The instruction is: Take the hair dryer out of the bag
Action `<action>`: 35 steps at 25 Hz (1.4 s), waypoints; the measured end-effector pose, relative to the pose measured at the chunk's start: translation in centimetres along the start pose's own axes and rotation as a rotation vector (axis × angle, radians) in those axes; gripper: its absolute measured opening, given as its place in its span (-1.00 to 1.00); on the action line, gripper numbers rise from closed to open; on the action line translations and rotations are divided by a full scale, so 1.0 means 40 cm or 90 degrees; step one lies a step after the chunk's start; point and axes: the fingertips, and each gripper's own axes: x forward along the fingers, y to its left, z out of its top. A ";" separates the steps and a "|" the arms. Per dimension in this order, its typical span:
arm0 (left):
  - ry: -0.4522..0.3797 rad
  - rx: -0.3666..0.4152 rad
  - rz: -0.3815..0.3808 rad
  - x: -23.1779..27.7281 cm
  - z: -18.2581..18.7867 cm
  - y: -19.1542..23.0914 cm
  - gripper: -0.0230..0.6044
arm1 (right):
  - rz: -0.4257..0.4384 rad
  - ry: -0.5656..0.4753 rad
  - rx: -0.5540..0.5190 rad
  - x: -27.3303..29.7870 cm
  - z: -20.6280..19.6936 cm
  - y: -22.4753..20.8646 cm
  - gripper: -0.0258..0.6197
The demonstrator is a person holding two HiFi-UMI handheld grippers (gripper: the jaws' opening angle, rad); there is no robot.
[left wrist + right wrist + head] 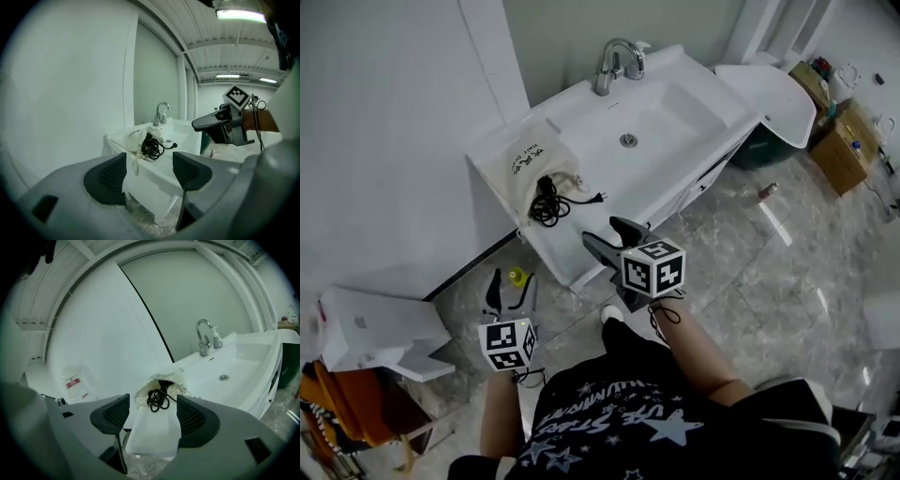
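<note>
**One bag, one cord, two empty grippers**

Quick count: one cream drawstring bag (528,167), one coil of black cord (547,202) spilling out of its mouth with one plug (599,197) on the end, one faucet (617,60), one small bottle (216,338) next to it, and one white sink (675,108). The hair dryer itself doesn't show. All I can see of it is that cord, so the rest is down inside the bag. The bag lies flat on the sink's left ledge, right up by the wall (394,112).

The person holds two grippers, both in the air short of the sink and both aimed at the bag. The right gripper (613,240) is up near the sink's front edge. The left gripper (149,172) sits lower and further back, out over the floor. On each one the jaws are spread wide with nothing between them and touching nothing.

The room is white walls with a glossy marble-look tile floor (769,253).
</note>
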 end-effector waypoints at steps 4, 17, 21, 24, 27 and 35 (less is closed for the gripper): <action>0.013 0.009 0.029 0.100 0.041 -0.025 0.09 | 0.041 0.031 0.022 0.065 0.038 -0.063 -0.02; 0.077 0.083 0.065 0.328 0.066 0.027 0.09 | 0.110 0.113 0.064 0.226 0.043 -0.107 -0.04; 0.105 0.106 0.054 0.403 0.044 0.069 0.07 | 0.105 0.126 0.089 0.279 0.046 -0.113 -0.05; 0.111 0.118 0.038 0.435 0.047 0.093 -0.28 | 0.095 0.154 0.106 0.323 0.039 -0.117 -0.07; 0.098 0.102 -0.003 0.442 0.065 0.097 -0.60 | 0.075 0.187 0.131 0.378 0.027 -0.126 -0.14; 0.086 0.035 -0.087 0.454 0.086 0.123 -0.78 | 0.031 0.259 0.139 0.537 0.009 -0.155 -0.13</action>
